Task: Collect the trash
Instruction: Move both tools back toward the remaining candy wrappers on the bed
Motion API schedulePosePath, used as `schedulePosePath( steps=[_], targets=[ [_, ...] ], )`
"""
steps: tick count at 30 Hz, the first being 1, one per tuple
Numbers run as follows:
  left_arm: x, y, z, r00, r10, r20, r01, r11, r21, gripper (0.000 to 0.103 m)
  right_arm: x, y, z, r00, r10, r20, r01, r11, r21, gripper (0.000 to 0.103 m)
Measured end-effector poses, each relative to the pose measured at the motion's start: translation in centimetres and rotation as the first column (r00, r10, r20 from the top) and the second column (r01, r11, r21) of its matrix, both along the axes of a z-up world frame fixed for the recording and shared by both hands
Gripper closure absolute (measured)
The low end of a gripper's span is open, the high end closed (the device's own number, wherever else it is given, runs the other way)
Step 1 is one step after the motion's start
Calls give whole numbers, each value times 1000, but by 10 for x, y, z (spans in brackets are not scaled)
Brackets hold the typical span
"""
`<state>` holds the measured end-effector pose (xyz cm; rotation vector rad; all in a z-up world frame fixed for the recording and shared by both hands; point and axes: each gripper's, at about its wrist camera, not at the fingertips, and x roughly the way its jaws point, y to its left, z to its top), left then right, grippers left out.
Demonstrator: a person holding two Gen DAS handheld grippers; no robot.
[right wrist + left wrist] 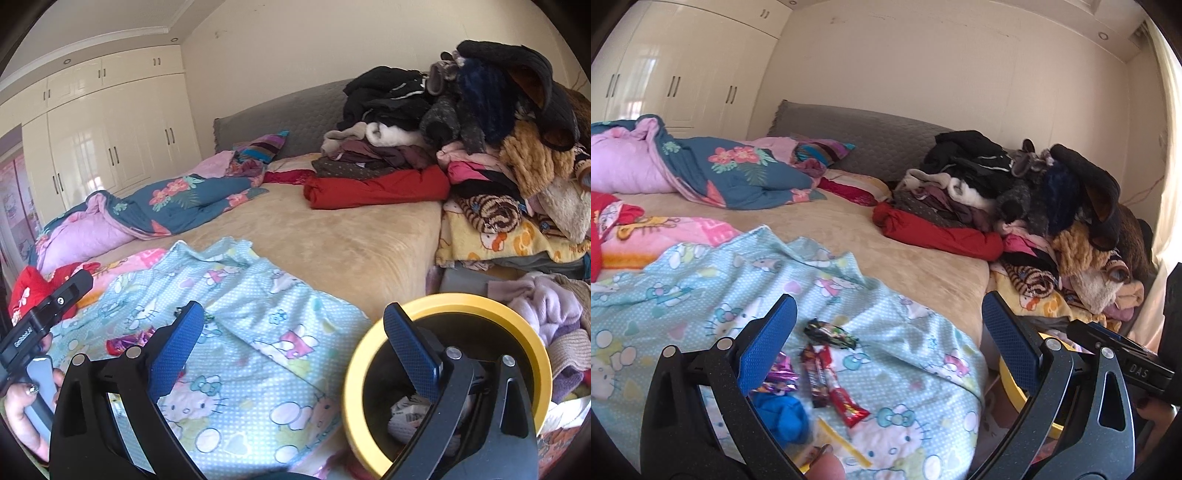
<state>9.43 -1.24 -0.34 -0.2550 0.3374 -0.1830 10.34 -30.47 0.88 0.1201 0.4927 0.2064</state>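
Note:
Several snack wrappers lie on a light-blue Hello Kitty blanket [701, 295] on the bed: a red wrapper [842, 395], a dark red one [814, 376], a black one [831, 332], a purple foil one [779, 376] and a blue crumpled piece [785, 415]. My left gripper [886, 332] is open and empty, just above and near them. My right gripper [291, 343] is open and empty, over the bed edge beside a yellow-rimmed bin [458, 302] that holds crumpled paper. The purple foil wrapper [125, 341] shows left of its left finger.
A big heap of clothes [1034, 199] fills the bed's right side, with a red garment [938, 229] at its foot. A floral quilt [731, 170] lies at the far left. White wardrobes [676, 74] stand behind. More clothes [546, 314] lie beside the bin.

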Motion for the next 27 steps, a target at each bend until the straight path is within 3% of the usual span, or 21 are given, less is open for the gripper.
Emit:
schedulePosePath(
  steps=[17,27],
  targets=[
    [-2,83,-11,990,135,-37,-137,989,-61,11,11,76,-4,992,119,-39,-121,991,-58,7],
    [-3,130,-36,972,208,-109,-216,973,-74,11,20,125,-23,975,200,-93,-209,973,-100,7]
  ],
)
